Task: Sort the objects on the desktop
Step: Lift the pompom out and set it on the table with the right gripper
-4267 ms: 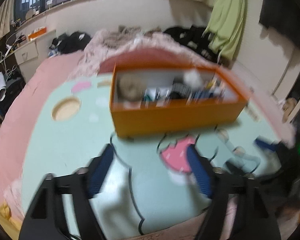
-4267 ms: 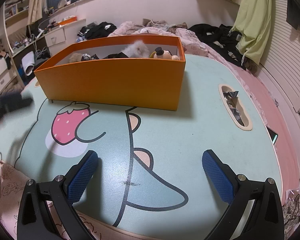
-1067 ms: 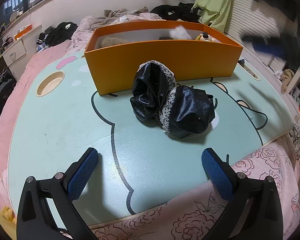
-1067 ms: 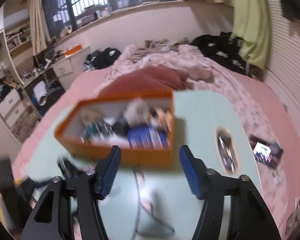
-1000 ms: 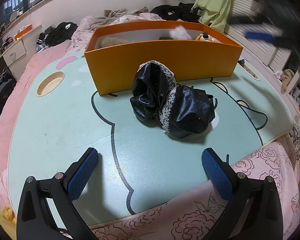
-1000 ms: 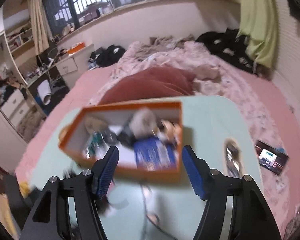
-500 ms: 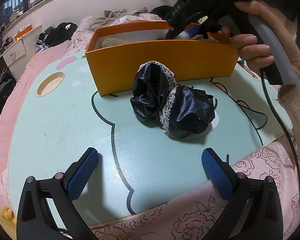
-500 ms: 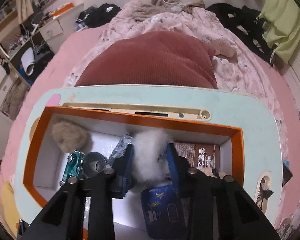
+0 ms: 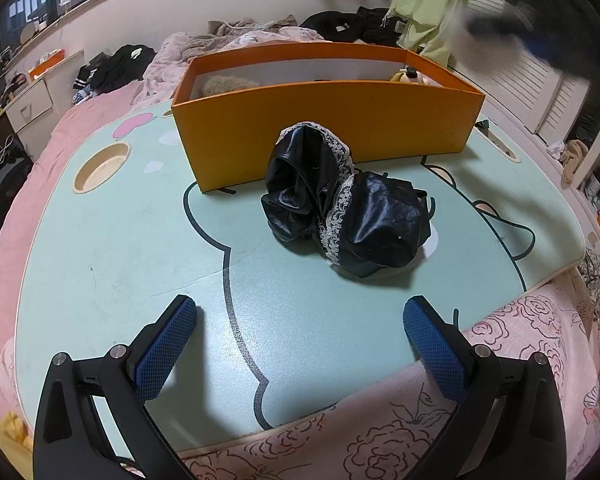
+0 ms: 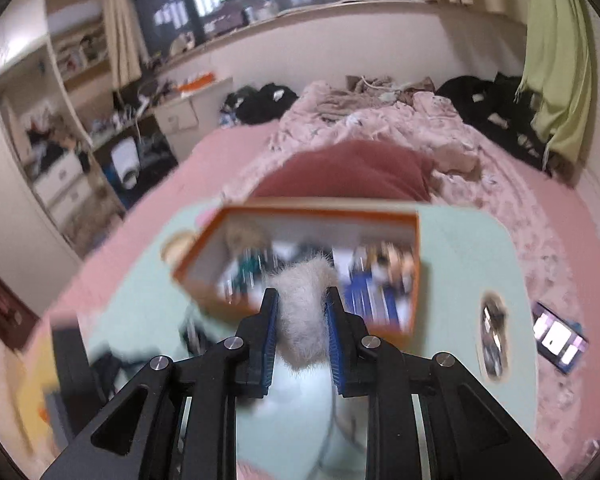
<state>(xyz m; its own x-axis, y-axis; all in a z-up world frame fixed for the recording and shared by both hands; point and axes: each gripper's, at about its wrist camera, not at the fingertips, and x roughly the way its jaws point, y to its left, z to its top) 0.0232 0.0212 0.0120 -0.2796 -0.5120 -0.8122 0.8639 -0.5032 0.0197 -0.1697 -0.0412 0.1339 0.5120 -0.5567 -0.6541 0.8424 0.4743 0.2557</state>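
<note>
An orange box (image 9: 332, 120) with several small items stands on the mint-green cartoon table (image 9: 120, 240). A black glossy lace-trimmed cloth bundle (image 9: 340, 208) lies on the table in front of it. My left gripper (image 9: 300, 320) is open and empty, low over the table's near edge. My right gripper (image 10: 302, 312) is shut on a white fluffy pom-pom (image 10: 304, 304) and holds it high above the box (image 10: 308, 264). In the left wrist view the right gripper is a dark blur at the upper right (image 9: 540, 36).
A round cup recess (image 9: 102, 160) is at the table's left, a slot recess (image 10: 490, 332) at its right. A phone (image 10: 558, 336) lies on the pink bed beside the table. A floral quilt (image 9: 380, 440) lies at the near edge. Drawers and clutter stand at the left.
My right gripper closed on the white pom-pom inside the box and lifted it up and back, well above the box. The left gripper and the black bundle have not moved.
</note>
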